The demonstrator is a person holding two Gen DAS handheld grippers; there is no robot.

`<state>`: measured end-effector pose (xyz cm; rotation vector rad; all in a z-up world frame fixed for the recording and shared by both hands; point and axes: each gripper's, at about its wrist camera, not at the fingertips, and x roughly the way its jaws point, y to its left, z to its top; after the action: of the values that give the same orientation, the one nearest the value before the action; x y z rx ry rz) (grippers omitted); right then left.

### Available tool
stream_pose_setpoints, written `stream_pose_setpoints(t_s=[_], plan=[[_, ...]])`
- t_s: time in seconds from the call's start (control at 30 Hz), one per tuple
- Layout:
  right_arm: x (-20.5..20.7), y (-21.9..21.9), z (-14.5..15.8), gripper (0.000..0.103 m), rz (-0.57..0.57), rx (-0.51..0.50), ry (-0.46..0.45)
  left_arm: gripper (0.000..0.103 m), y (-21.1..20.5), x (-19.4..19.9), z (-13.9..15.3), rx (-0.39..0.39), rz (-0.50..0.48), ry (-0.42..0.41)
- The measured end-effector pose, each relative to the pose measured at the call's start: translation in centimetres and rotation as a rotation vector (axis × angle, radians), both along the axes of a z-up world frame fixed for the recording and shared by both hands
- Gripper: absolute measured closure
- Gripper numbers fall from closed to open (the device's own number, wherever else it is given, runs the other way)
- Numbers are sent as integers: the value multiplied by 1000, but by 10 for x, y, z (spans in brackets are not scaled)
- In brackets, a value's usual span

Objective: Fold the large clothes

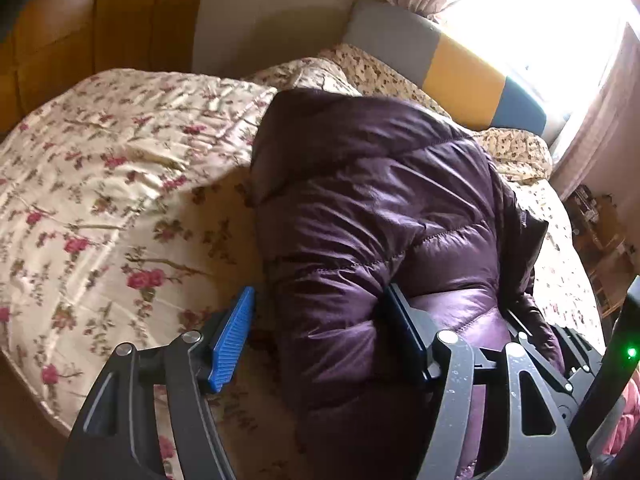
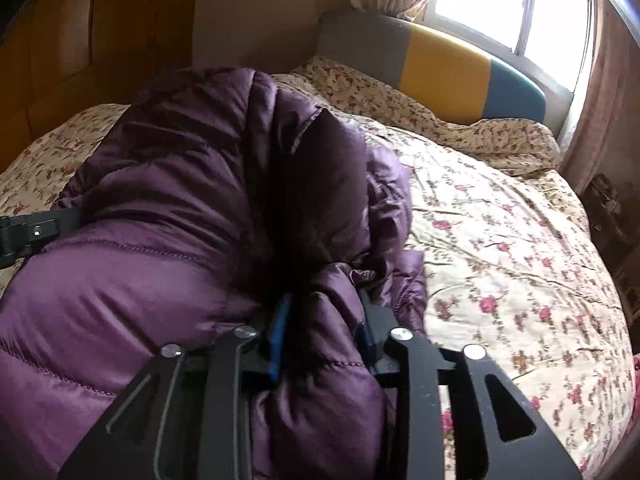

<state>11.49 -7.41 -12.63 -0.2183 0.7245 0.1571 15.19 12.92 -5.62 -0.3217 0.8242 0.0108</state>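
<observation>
Purple puffer jacket [image 1: 372,216] bunched on floral bedspread [image 1: 100,184], running from near headboard down to frame bottom. Left gripper [image 1: 320,320] wide apart: blue pad [image 1: 234,336] on bedspread just left of jacket, other finger pressed into a jacket fold. Right gripper [image 1: 560,356] partly seen at right edge, touching jacket, green LED lit, jaw state unclear. Headboard [image 1: 452,68] grey, yellow, teal. Bright window, curtain top right.

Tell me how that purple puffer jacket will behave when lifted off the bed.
The purple puffer jacket probably flops and sags: it bunches between the right gripper fingers. Its quilted bulk suggests lightness. Its glossy shell may slip from the open left gripper.
</observation>
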Motion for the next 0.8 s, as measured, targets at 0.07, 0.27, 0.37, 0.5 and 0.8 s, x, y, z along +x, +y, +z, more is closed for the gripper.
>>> stream_pose_setpoints(t_s=[0.07,0.27,0.37,0.5,0.8], plan=[[-1,-2,7,62,-18,-2,0,37,1,-3,4,5,6,-5],[-5,-4,26,54,-44,-6,-5,37,2,-10,15,37,27,-35],[-9,0,32,54,-46,-23,-16,37,0,-12,21,49,27,-52],[-7,1,43,54,-56,-37,-22,37,0,-10,26,58,24,-65],[6,10,64,55,-62,-29,-37,37,2,3,36,75,17,-94]])
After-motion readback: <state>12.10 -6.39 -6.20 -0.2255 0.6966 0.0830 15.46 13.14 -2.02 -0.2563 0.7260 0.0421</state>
